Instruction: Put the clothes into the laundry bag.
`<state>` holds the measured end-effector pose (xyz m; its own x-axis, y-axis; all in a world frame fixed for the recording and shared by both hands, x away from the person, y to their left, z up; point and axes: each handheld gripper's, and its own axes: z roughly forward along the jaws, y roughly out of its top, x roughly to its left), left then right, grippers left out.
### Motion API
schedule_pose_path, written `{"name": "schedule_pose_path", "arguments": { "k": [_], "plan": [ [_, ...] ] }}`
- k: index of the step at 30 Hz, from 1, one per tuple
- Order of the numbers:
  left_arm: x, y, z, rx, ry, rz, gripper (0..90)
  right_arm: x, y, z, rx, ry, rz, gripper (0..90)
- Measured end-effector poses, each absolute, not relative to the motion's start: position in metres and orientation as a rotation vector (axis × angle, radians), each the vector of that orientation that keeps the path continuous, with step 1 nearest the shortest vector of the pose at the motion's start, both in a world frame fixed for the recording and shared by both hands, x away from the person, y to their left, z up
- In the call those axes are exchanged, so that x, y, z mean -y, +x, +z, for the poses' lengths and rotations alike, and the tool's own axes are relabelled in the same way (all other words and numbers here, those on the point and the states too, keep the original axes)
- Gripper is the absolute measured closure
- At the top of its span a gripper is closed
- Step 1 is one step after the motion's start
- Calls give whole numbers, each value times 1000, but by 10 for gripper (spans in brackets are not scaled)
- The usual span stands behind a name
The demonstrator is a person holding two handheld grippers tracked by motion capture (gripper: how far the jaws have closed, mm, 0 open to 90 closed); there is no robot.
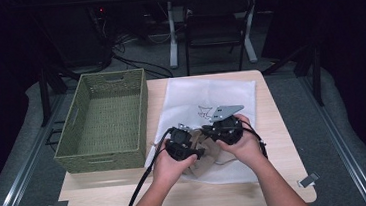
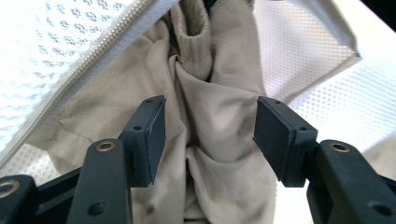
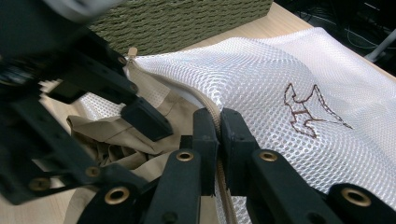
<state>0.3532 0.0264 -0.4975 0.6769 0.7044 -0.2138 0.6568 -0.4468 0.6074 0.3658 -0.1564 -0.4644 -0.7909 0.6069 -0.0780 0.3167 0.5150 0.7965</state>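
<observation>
A: Beige garment (image 2: 205,121) half inside white mesh laundry bag (image 1: 205,98) at table (image 1: 273,125) centre, at 3 o'clock from green woven basket (image 1: 103,121). Soft, light, limp; likely to bunch.

B: Left gripper (image 2: 210,135) half open, pads on both sides of a cloth fold, not pressing. Better taken at thick waistband, 12 o'clock.

A: Right gripper (image 3: 219,140) clamped on zipper edge (image 3: 210,109) of bag.

B: No readable writing; only brown embroidered emblem (image 3: 308,109).
</observation>
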Motion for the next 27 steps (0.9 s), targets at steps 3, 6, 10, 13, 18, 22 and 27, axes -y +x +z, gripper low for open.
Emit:
{"name": "schedule_pose_path", "arguments": {
  "k": [3, 6, 10, 13, 18, 22, 27],
  "plan": [
    [-29, 347, -493, -1028, 2200, 96, 436, 157, 366, -464, -2412, 766, 1166, 856],
    [-33, 341, -489, -1018, 2196, 103, 430, 157, 366, -464, -2411, 767, 1167, 856],
    [-40, 336, -485, -1022, 2181, 106, 415, 157, 366, -464, -2409, 768, 1166, 854],
    [-45, 334, -487, -1034, 2190, 109, 412, 157, 366, -464, -2408, 767, 1169, 854],
    [-51, 335, -499, -1067, 2206, 104, 413, 157, 365, -464, -2408, 768, 1167, 854],
    [-51, 336, -509, -1082, 2228, 114, 416, 157, 365, -464, -2409, 768, 1168, 853],
    [-49, 339, -521, -1117, 2235, 116, 415, 156, 365, -464, -2412, 766, 1164, 853]
  ]
}}
